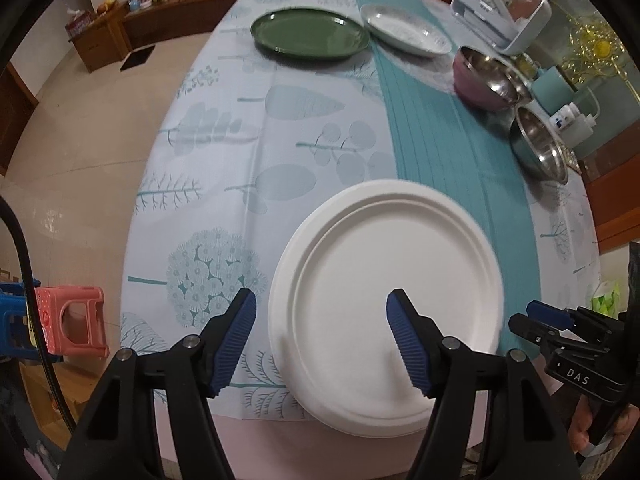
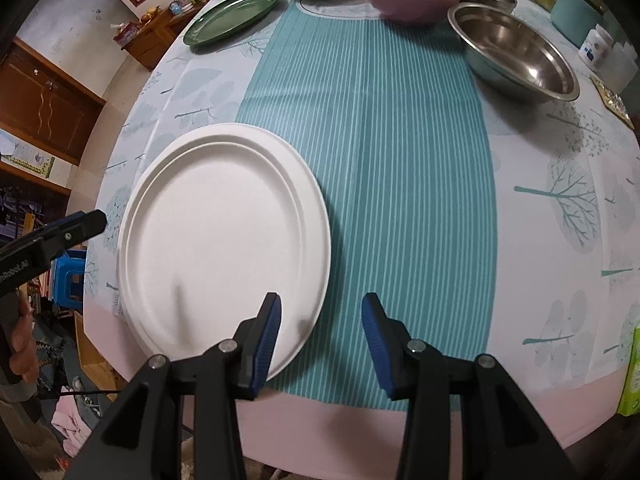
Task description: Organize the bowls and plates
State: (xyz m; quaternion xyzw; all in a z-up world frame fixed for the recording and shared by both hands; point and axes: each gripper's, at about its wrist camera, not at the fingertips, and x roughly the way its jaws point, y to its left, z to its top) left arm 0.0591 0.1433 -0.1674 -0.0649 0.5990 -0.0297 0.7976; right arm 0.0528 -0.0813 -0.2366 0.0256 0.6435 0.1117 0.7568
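white plate (image 1: pixel 384 300) lies flat at the tabletop (image 1: pixel 240 152) near edge, free for stacking. left tool (image 1: pixel 320 340) and right tool (image 2: pixel 320 340) both released, gripping nothing, hovering above its rim.

Beige tiled floor (image 1: pixel 80 128), wooden sideboard (image 1: pixel 160 20), pink stool (image 1: pixel 76 320)

Paper plates (image 1: pixel 384 304), stacked, sit at the near edge of the worktop (image 1: pixel 224 184), straddling the left border of the runner (image 2: pixel 384 160) that goes down the middle. Far end: flat plate (image 1: pixel 310 33) left of the runner, oval dish (image 1: pixel 406 30) just beside it on the runner. Right of the runner: two nested bowls (image 1: pixel 486 76), then a single metal bowl (image 2: pixel 516 52) nearer. Lidded container (image 1: pixel 500 4) behind the bowls. Stool (image 1: pixel 72 320) on the floor, left of the worktop.
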